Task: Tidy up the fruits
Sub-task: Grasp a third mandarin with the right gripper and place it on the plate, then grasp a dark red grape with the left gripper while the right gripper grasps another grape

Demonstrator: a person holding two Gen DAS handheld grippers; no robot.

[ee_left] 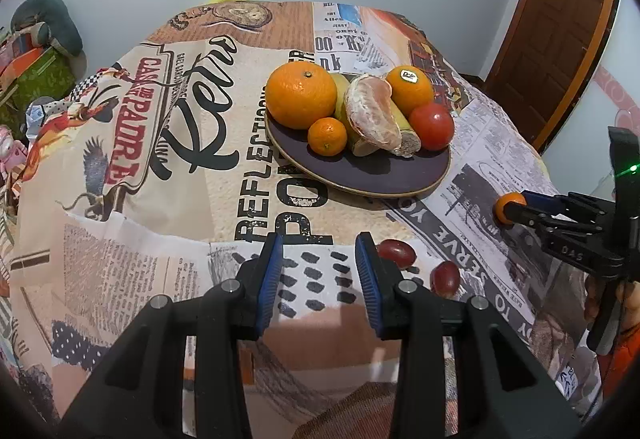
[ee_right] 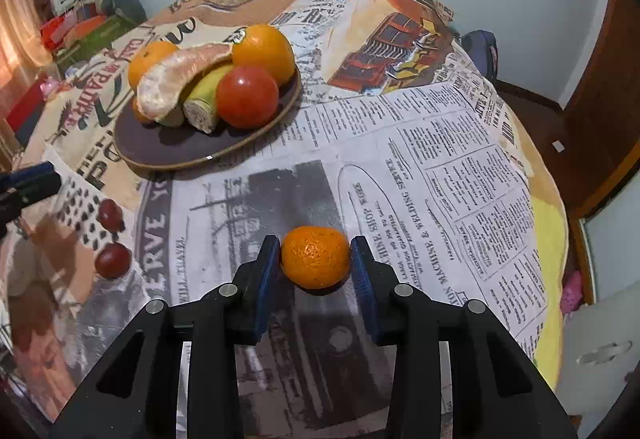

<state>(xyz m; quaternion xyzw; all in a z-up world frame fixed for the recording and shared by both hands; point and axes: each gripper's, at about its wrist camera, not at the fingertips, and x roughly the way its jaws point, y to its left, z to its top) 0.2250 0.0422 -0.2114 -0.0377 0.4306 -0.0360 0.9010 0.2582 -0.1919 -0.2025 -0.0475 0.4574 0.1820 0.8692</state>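
A small mandarin (ee_right: 315,257) rests on the tablecloth, and my right gripper (ee_right: 316,251) is shut on it, a blue pad against each side. In the left wrist view that gripper (ee_left: 514,213) comes in from the right with the mandarin (ee_left: 505,203) at its tips. My left gripper (ee_left: 320,259) hangs open over the cloth with nothing between its fingers. Two red grapes (ee_left: 396,253) (ee_left: 445,277) lie just right of it, the nearer one beside its right finger. The dark plate (ee_left: 400,175) carries oranges, a small mandarin, a peeled citrus wedge, a cut banana and a tomato (ee_left: 432,126).
The table wears a newspaper-print cloth (ee_right: 440,179) that slopes off at the right and front edges. Clutter and boxes (ee_left: 36,71) stand off the table's left side. A wooden door (ee_left: 560,19) is at the back right. A person's hand (ee_left: 628,299) holds the right gripper.
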